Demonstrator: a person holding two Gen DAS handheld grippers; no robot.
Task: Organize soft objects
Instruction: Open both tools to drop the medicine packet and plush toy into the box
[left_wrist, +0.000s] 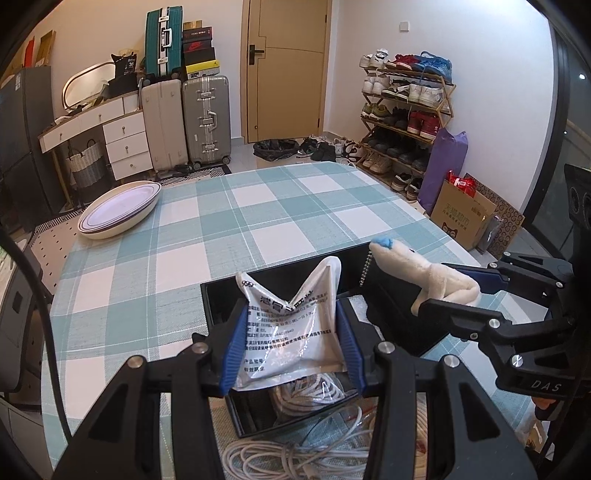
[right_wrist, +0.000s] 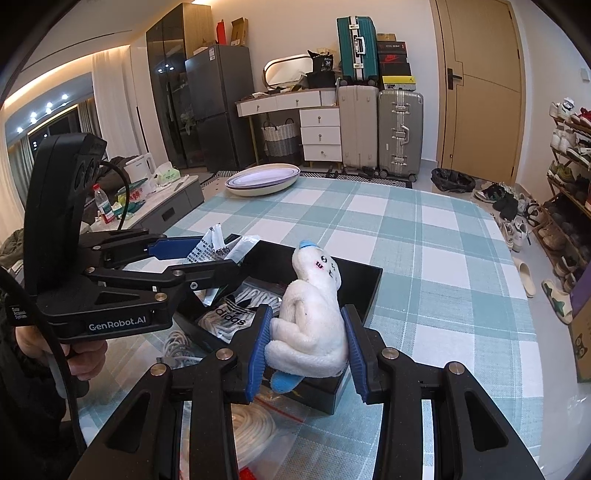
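Left gripper (left_wrist: 291, 332): clamped on crinkled foil pouch (left_wrist: 291, 317).
Right gripper (right_wrist: 306, 343): clamped on plush toy (right_wrist: 314, 317).
Below both: black box (right_wrist: 365, 291).
Risk: slick pouch may slide out; toy may snag the box rim.

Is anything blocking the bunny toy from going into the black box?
Nothing visible blocks it. The right gripper holds the plush toy right over the open black box. The box already holds a packet of laces, but there is room beside it.
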